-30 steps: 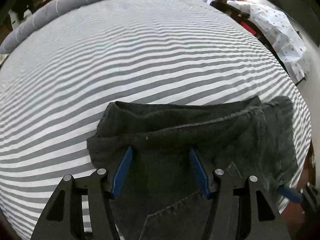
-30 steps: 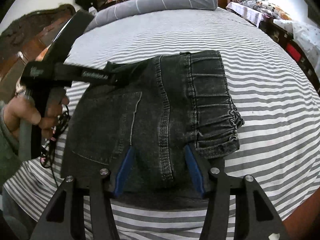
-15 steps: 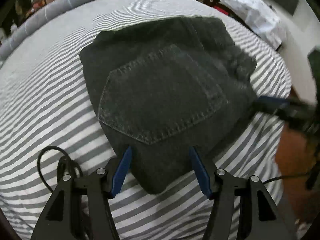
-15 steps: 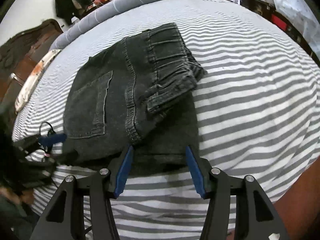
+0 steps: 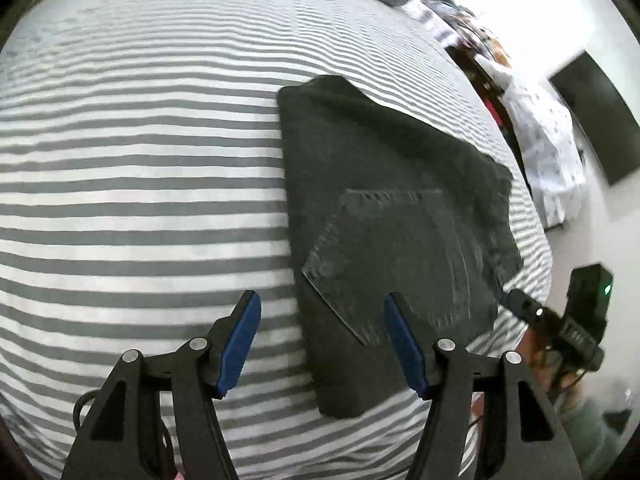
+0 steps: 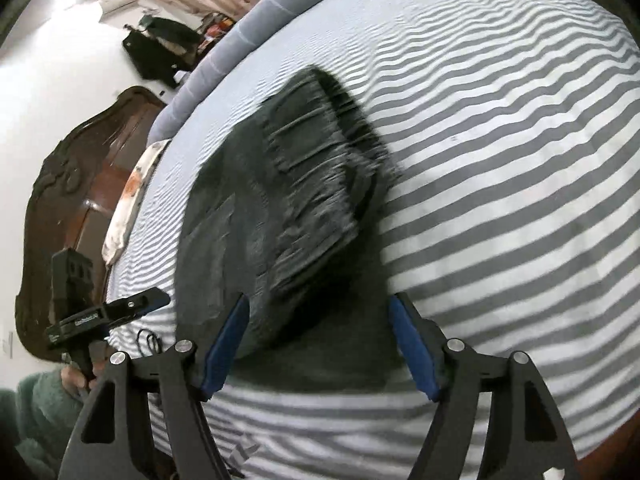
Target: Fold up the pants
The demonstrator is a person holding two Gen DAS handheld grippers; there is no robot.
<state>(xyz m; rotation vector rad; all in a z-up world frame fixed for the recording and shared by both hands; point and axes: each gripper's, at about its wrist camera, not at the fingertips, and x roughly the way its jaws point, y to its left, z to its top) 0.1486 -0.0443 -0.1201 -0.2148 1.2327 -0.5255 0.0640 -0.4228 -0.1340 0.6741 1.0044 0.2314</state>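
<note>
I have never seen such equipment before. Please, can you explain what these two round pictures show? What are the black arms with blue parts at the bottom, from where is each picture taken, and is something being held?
There is no robot here. A person holds a hand tool in each hand, and each tool carries a wide-angle camera that looks forward along its two fingers. That is why both pictures look round and bent.

One picture comes from the left gripper, the other from the right gripper. The black arms with blue pads are each tool's own fingers. In each view you also see the other tool at the side.

On the striped bed lie dark denim pants, folded into a compact stack with a back pocket on top. Both grippers are open and hold nothing; the pants rest freely on the sheet. The right view is blurred.
</note>
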